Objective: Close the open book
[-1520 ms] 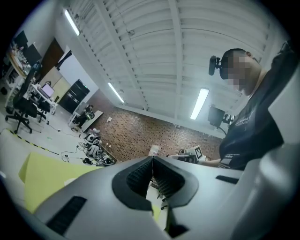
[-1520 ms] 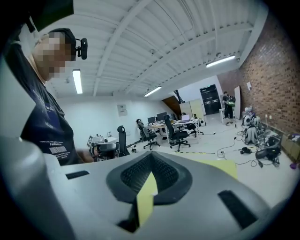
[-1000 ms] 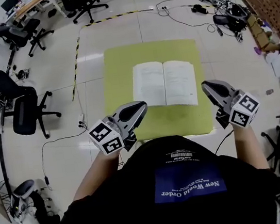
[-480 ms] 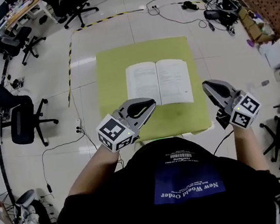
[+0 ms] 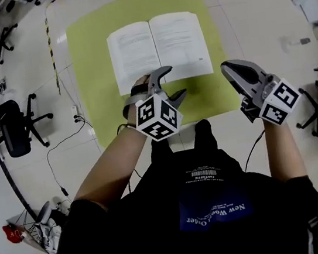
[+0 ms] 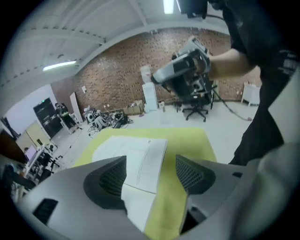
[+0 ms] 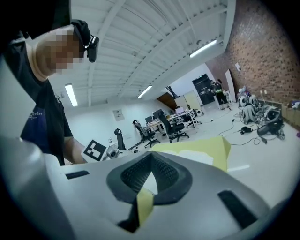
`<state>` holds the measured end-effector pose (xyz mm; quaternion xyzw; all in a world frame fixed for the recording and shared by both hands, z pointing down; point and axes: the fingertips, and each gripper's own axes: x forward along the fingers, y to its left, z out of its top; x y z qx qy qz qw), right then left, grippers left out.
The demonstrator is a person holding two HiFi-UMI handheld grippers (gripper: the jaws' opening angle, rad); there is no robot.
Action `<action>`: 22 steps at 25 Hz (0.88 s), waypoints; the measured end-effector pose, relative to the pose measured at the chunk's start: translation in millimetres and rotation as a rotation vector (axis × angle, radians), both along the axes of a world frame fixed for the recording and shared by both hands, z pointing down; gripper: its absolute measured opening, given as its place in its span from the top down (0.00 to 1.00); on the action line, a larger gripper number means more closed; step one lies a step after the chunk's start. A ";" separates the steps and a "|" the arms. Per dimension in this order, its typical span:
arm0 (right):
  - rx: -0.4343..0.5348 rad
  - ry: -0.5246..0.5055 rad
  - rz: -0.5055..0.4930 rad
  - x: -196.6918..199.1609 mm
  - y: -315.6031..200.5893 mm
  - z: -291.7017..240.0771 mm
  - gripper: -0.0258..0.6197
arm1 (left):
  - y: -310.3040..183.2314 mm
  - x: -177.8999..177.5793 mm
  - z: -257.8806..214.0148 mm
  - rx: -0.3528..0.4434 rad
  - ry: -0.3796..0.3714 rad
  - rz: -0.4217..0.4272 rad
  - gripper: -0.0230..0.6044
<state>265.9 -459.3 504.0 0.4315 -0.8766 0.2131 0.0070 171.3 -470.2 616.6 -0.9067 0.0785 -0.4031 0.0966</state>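
Note:
The open book [image 5: 156, 48] lies flat with white pages up on a green mat [image 5: 90, 80]. My left gripper [image 5: 171, 83] hangs over the book's near edge, close to the spine, tilted downward. Its jaws are opening and nothing is pressed between them. In the left gripper view the left gripper [image 6: 147, 171] frames a corner of the book [image 6: 140, 154] lying beyond the pads. My right gripper [image 5: 225, 67] is shut and empty, over the mat's near right part, beside the book. The right gripper [image 7: 151, 158] looks level across the mat [image 7: 211, 146].
The mat lies on a pale tiled floor. Office chairs [image 5: 11, 130] stand at the left, and cables [image 5: 61, 144] run along the mat's left side. A white box [image 5: 316, 8] sits at the far right. The person's legs [image 5: 204, 131] are at the mat's near edge.
Both grippers have come down toward the mat. The left one moved forward over the book's near edge, rolled, and its jaws went from shut to open. The book looks nearer.

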 end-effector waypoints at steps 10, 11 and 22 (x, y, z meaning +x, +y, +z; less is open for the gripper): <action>-0.001 -0.081 -0.011 11.7 -3.8 41.4 0.98 | -29.7 19.4 92.5 0.363 -0.365 -0.056 0.43; -0.005 -0.084 -0.006 14.4 -1.7 44.1 0.98 | -31.7 20.9 92.6 0.375 -0.373 -0.052 0.43; -0.040 -0.098 0.055 44.8 5.3 50.2 0.98 | -21.2 37.5 92.3 0.397 -0.366 0.104 0.49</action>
